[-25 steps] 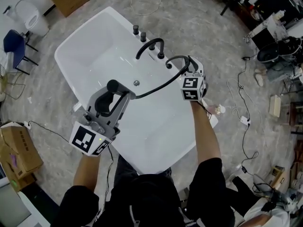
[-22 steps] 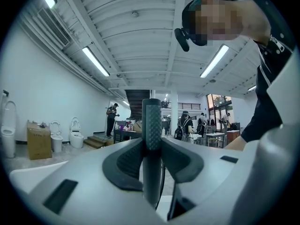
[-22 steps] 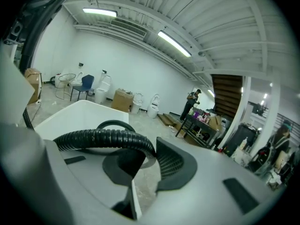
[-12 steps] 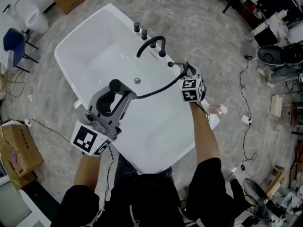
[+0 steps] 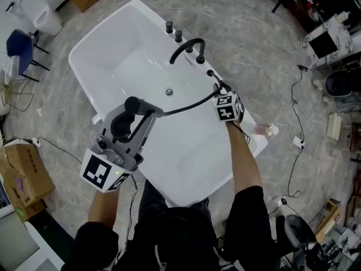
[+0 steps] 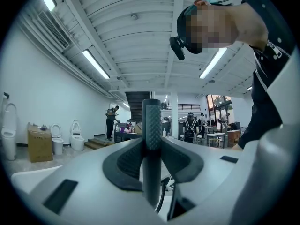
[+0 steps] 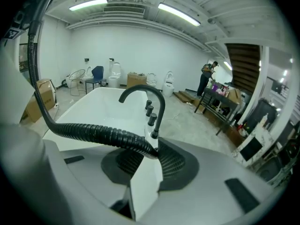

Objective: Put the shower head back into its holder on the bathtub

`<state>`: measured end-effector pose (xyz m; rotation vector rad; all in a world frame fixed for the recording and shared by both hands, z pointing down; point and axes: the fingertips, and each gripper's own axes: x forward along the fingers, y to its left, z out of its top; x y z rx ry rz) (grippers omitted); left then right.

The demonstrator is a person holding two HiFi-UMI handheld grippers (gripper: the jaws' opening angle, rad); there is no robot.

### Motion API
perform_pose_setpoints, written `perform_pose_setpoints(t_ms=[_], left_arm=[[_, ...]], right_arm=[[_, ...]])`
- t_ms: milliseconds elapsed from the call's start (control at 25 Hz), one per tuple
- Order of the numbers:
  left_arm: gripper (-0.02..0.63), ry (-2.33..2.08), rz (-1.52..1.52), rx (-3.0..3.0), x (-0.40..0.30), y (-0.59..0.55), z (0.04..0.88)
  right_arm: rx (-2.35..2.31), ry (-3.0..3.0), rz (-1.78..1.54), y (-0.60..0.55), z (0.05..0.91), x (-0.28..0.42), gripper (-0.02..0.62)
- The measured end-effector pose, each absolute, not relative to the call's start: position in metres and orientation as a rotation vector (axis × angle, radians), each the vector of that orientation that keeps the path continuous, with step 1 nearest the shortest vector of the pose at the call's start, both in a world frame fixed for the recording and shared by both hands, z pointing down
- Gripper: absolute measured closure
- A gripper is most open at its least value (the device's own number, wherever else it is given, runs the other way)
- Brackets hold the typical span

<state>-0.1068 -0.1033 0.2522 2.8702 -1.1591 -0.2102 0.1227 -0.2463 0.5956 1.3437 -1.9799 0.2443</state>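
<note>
The black shower head [image 5: 133, 103] stands upright between the pads of my left gripper [image 5: 137, 113], above the white bathtub [image 5: 113, 61]. In the left gripper view its textured handle [image 6: 151, 125] is clamped between the jaws. Its black ribbed hose [image 5: 189, 103] runs right to my right gripper [image 5: 219, 90], low at the tub's right rim beside the black faucet [image 5: 186, 46] and a small black fitting [image 5: 210, 72]. In the right gripper view the hose [image 7: 93, 132] ends between the pads of the right gripper [image 7: 149, 149], whose jaws are opening slightly while the pads still touch it.
Three black knobs [image 5: 178, 35] line the rim by the faucet. The drain [image 5: 168, 92] sits in the tub floor. Cardboard boxes [image 5: 25, 171], a blue chair [image 5: 20, 44] and a toilet [image 5: 39, 16] stand to the left; cables [image 5: 293, 140] trail on the floor at right.
My right gripper has sunk with the hose toward the tub rim by the faucet, and the hose loop above it has flattened. The left gripper has kept still with the shower head.
</note>
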Motion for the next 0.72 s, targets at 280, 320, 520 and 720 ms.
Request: perform_pose_setpoints(t_ms=[280,320,520,720], left_arm=[[0.472,-1.163,-0.307,2.865,-0.123,-0.101,0.23],[0.471,-1.166,-0.317,2.872,-0.124,-0.099,0.225],[0.472,-1.176,-0.375,2.905,-0.128,-0.094,0.204],[0.472,-1.151,-0.369,2.925,-0.121,-0.094,0.202]], right_arm=[[1.325,-1.941,0.372,-0.231,0.63,0.118,0.433],[1.32,-1.935,0.381,-0.228,0.634,0.119,0.425],[1.262,-1.907,0.458,-0.21,0.654,0.118,0.388],[1.24,-1.905,0.478,-0.199,0.66,0.115,0.391]])
